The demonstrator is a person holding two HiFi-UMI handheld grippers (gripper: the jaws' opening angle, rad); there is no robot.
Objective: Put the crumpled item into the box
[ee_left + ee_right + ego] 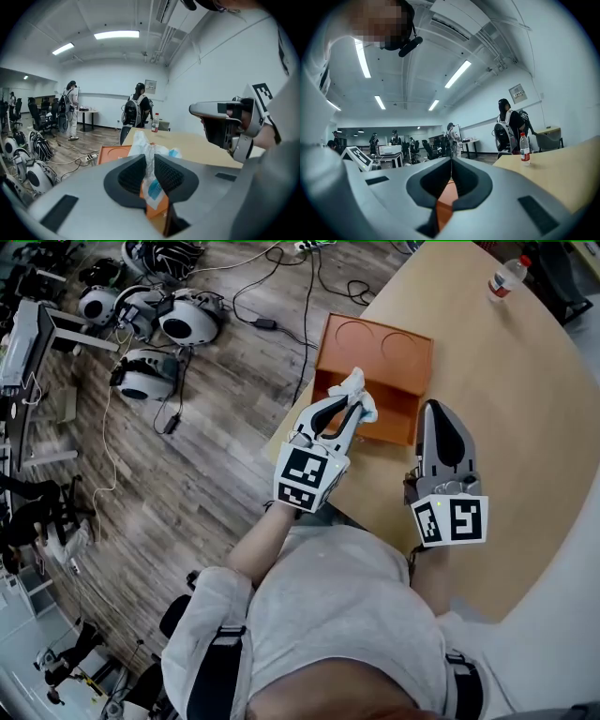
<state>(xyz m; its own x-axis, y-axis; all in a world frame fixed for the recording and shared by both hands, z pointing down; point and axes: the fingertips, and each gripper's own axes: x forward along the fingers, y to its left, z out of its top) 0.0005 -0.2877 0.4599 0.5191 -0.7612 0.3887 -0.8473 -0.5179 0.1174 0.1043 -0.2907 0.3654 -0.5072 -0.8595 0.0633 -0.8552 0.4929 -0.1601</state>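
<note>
An orange box (375,376) sits near the table's left edge, its lid folded back. My left gripper (352,407) is shut on a crumpled white item (357,387) with blue print and holds it over the box's near left part. In the left gripper view the crumpled item (151,154) sticks up between the jaws, above the orange box (111,153). My right gripper (441,416) is shut on nothing, just right of the box above the tabletop. The right gripper view has its jaws pressed together with the orange box (445,206) behind them.
The light wooden table (506,418) stretches right and back. A water bottle (507,277) lies at its far edge. On the wood floor to the left are several helmet-like devices (155,324) and cables (281,296). People stand in the background of both gripper views.
</note>
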